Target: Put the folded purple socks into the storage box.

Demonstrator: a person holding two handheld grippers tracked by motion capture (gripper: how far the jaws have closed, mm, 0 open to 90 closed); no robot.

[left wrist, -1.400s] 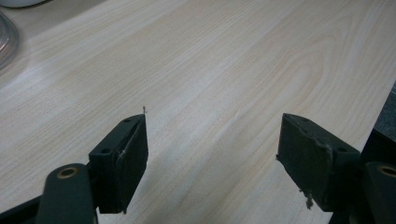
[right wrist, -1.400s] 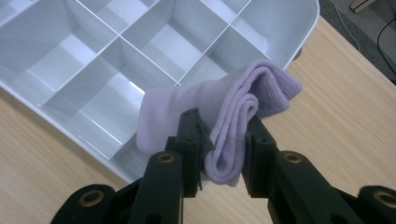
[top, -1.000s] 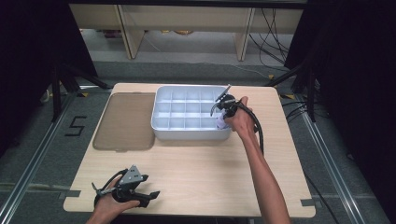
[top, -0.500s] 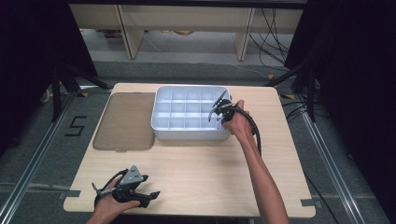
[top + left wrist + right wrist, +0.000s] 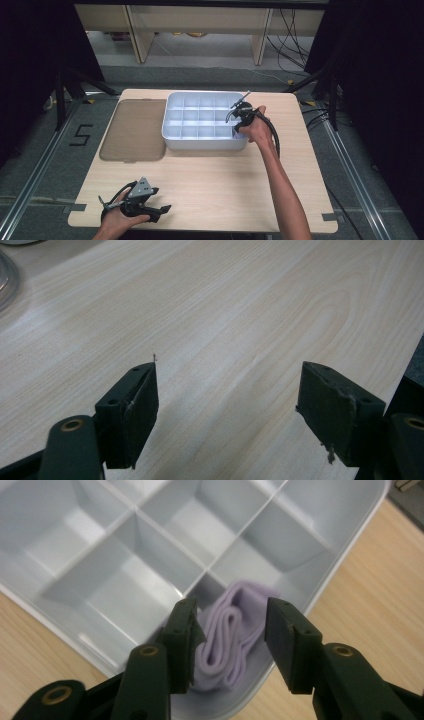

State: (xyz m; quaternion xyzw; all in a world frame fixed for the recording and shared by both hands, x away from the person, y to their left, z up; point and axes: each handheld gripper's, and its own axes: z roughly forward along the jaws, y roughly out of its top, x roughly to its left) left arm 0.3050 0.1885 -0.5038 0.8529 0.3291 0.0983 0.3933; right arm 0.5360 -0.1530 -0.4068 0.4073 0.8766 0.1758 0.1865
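A white tray [image 5: 200, 145] split into several compartments stands at the back middle of the table. A folded lilac cloth [image 5: 235, 640] lies in its near right corner compartment, and shows faintly as the cloth [image 5: 239, 130] in the high view. My right gripper [image 5: 232, 630] hovers just above it, open, with its jaws on either side of the cloth and a gap showing. In the high view the right gripper [image 5: 237, 121] is over that corner. My left gripper [image 5: 159, 211] rests by the table's front left edge, and the left gripper [image 5: 227, 405] is open over bare wood.
A brown mat [image 5: 134, 130] lies flat to the left of the tray. The tray's other compartments [image 5: 125, 575] in sight hold nothing. The table's right edge [image 5: 400, 375] is close to my left gripper's jaws. Metal rails run along the floor on both sides.
My right gripper has dropped a little toward the tray's near right corner, and the lilac cloth now lies lower in the compartment. The left gripper has not moved.
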